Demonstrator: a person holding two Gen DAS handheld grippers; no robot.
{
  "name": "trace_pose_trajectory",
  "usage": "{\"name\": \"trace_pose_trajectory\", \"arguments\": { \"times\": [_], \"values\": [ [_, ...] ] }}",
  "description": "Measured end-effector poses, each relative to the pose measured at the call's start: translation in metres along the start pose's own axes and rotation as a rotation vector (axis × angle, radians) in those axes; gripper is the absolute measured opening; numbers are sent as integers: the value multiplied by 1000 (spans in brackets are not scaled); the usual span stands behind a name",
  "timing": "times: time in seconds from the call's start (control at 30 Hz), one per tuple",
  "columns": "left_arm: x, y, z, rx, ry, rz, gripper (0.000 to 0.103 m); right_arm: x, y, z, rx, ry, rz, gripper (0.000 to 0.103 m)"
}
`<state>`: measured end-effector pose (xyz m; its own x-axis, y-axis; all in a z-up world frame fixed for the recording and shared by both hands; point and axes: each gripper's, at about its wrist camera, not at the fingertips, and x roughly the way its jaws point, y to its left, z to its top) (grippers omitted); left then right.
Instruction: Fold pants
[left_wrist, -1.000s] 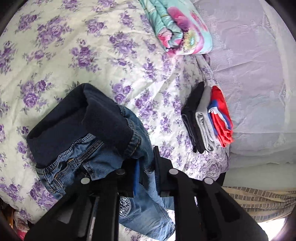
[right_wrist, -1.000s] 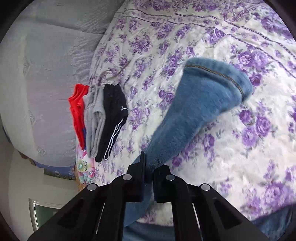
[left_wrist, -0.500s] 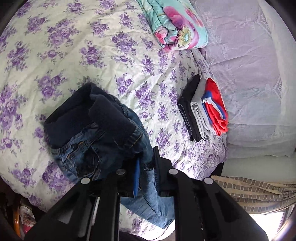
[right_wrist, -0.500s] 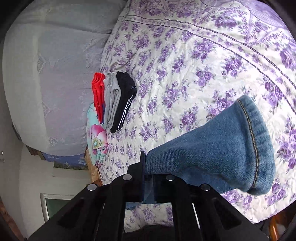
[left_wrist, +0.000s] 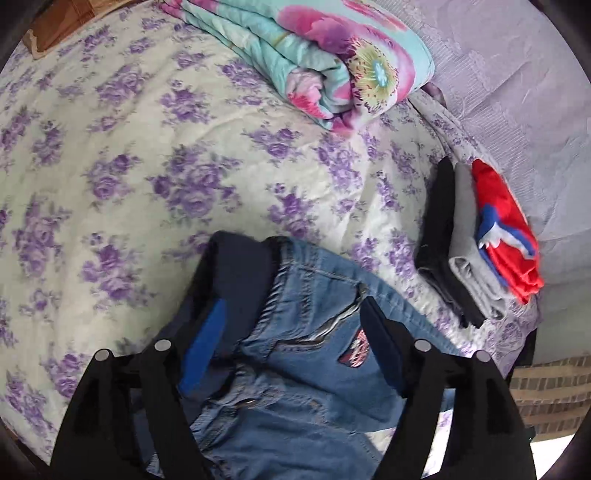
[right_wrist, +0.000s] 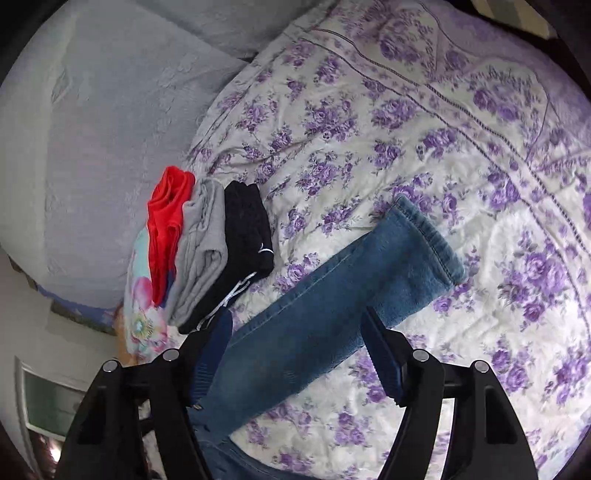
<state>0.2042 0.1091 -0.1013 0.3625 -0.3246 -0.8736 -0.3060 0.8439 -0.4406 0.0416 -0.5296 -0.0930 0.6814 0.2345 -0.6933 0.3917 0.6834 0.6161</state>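
Left gripper (left_wrist: 291, 317): jaws just opened, apart over the jeans (left_wrist: 314, 369) waist.
Right gripper (right_wrist: 295, 325): jaws just opened, apart, leg between.
Bedspread (right_wrist: 406, 129): jeans lying flat.

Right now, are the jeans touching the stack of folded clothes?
Apart. In the right wrist view a strip of floral bedspread shows between the jeans leg and the stack of folded clothes; the left wrist view shows the same gap.

Both tongs, left (left_wrist: 291, 332) and right (right_wrist: 299, 339), have just opened, dropping the jeans (right_wrist: 332, 299) onto the bedspread (right_wrist: 424, 147).
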Motion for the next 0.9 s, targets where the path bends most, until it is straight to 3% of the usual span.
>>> {"name": "trace_pose_trajectory", "arguments": {
  "times": [0.1,0.2,0.3,0.5,0.53,0.57,0.6,0.67,0.73,0.83,0.9],
  "values": [
    [-6,25,-11,2,8,46,73,5,-25,-26,11,38,-50,72],
    [-3,32,-18,11,15,59,73,20,-60,-40,139,61,-48,67],
    [0,16,-26,80,-18,112,73,31,-74,-37,214,16,-3,58],
    [3,-20,-45,201,-92,200,77,62,-101,-17,365,-39,33,56],
    [4,-23,-46,219,-97,224,76,62,-103,-16,380,-53,44,49],
    [3,-24,-47,228,-89,222,70,59,-101,-14,369,-60,58,17],
    [-1,-24,-48,226,-93,203,64,51,-94,-13,334,-77,73,7],
    [-21,-29,-49,220,-147,167,64,23,-71,-13,205,-110,92,5],
    [-27,-39,-48,245,-159,107,64,2,-59,-15,97,-119,56,5],
    [-3,-53,-46,287,-93,77,64,19,-96,-19,165,-40,-38,5],
    [26,-62,-43,345,-57,136,64,41,-118,-28,241,14,-55,5]
  ]
}}
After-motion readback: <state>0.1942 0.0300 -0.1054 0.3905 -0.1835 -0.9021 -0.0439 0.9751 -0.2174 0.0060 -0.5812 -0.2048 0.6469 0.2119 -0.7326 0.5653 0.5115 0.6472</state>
